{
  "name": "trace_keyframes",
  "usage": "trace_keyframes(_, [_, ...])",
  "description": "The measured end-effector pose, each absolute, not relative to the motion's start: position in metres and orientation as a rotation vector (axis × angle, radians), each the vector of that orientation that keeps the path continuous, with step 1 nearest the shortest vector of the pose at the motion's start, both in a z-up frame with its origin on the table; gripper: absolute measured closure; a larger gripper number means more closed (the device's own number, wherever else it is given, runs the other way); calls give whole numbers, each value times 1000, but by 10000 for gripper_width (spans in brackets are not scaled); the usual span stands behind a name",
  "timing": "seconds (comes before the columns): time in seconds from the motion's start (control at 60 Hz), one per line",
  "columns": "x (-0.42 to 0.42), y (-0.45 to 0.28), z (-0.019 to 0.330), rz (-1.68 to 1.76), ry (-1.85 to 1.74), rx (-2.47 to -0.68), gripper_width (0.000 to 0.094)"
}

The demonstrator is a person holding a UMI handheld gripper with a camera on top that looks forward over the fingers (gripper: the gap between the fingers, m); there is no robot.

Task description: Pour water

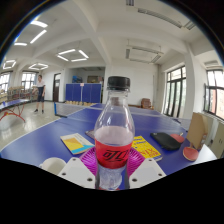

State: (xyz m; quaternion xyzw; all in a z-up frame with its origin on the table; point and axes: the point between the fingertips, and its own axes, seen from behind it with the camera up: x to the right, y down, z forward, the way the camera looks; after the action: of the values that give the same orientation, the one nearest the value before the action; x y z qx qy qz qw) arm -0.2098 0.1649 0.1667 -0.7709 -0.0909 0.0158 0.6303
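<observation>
Indoors, a large hall with white walls fills the frame, with ceiling lights (72, 53) across the upper left and tall windows (177, 92) at the right. A blue table-tennis table (40, 140) spreads across the middle and lower frame. A second table (10, 103) stands well apart at the far left.

At centre stands a clear plastic bottle (114, 140) with a black cap (118, 84) and a red label, upright and holding some pale liquid. It sits between the two fingers of the gripper (113, 172), low in the frame. The purple pads (92, 162) appear to press on its lower body from both sides, so the gripper looks part closed and gripping the bottle.

On the table behind the bottle lie a yellow card (76, 143) to the left and another yellow item (146, 148) to the right. Further right are a dark flat object (166, 141), an orange-red object (190, 152) and a brown box (206, 130). At lower left, just beside the left finger, is the rim of a white cup (52, 165).

By my judgement the step in hand is gripping the bottle. The cap looks to be on, so it may need removing before anything can pour. The next move calls for lifting the bottle, carrying it over the cup and tilting it slowly, keeping the grip firm so the smooth plastic does not slip.
</observation>
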Motion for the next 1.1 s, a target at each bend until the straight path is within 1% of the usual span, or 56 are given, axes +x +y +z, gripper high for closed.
trace_keyframes(0.1, [-208,163,125,72,-196,-1815,607])
trace_keyframes(0.117, [-215,177,126,73,-196,-1827,608])
trace_keyframes(0.133, [-211,163,115,71,-195,-1829,607])
trace_keyframes(0.217, [-206,149,83,61,-193,-1864,597])
trace_keyframes(0.233, [-207,160,96,61,-193,-1826,601])
trace_keyframes(0.3, [-204,156,93,44,-192,-1812,585])
trace_keyframes(0.35, [-202,156,93,43,-175,-1810,541])
trace_keyframes(0.4, [-203,153,96,44,-172,-1816,470])
trace_keyframes(0.467, [-201,156,87,47,-179,-1873,370])
trace_keyframes(0.483, [-201,155,82,45,-180,-1900,310])
trace_keyframes(0.517, [-198,151,78,40,-175,-1941,130])
trace_keyframes(0.533, [-199,146,78,38,-173,-1945,62])
trace_keyframes(0.567, [-197,138,84,26,-160,-1957,108])
trace_keyframes(0.65, [-188,117,102,-7,-133,-1979,71])
trace_keyframes(0.683, [-190,103,109,-13,-127,-1986,87])
trace_keyframes(0.933, [-194,-37,165,-77,-62,-2055,86])
trace_keyframes(1.1, [-204,-126,189,-104,-24,-2062,84])
